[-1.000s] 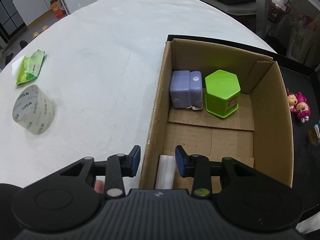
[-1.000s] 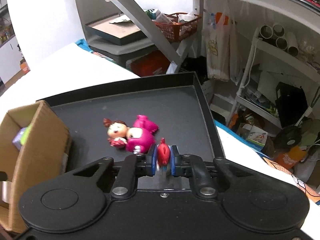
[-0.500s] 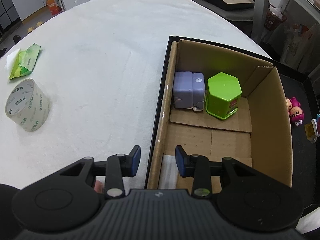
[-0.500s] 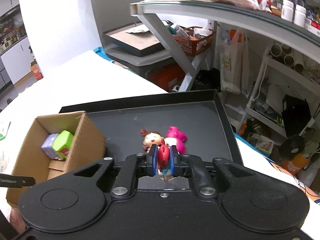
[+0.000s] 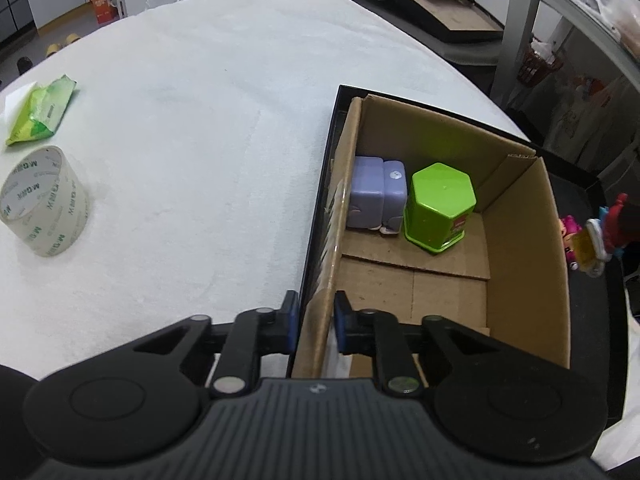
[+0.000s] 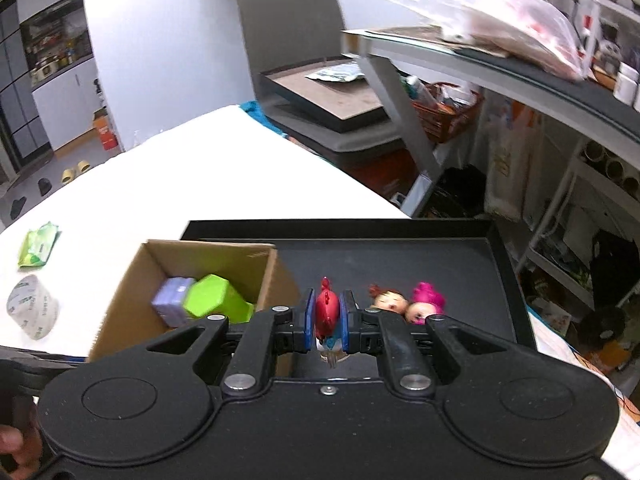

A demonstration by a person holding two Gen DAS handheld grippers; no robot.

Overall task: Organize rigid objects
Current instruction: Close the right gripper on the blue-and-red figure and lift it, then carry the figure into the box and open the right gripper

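Two tools are at work, and each is occupied. The right tool (image 6: pixel 326 322) is clamped on a small red toy figure (image 6: pixel 328 312), its blue pads (image 6: pixel 308 320) pressed flat against both sides of the toy, which hangs clear above the black tray (image 6: pixel 400 256). The left tool (image 5: pixel 316 322) straddles the near left wall of the cardboard box (image 5: pixel 524 248), one pad outside and one inside; the gap is narrow, but whether the pads actually pinch the cardboard cannot be told from this angle. It seems to be steadying the box.

Taking the box as the landmark: it sits at the left end of the tray, open side up, with a purple block (image 5: pixel 378 192) and a green hexagonal container (image 5: pixel 440 204) side by side against its far wall, touching or nearly so. The near half of the box floor is bare. The held toy lies to the right of the box, just past its right wall, and in the left wrist view it shows beyond that wall (image 5: pixel 608 232). Two doll figures (image 6: pixel 406 304) lie on the tray, further right of the box.

The coming move likely turns on one relation: the box opening lies to the left of the right tool and below it, so the toy has to travel leftward over the right wall, then down. The right hand does the carrying. A roll of tape (image 5: pixel 44 200) and a green packet (image 5: pixel 40 110) rest on the white worktop (image 5: pixel 200 100), well left of the box.
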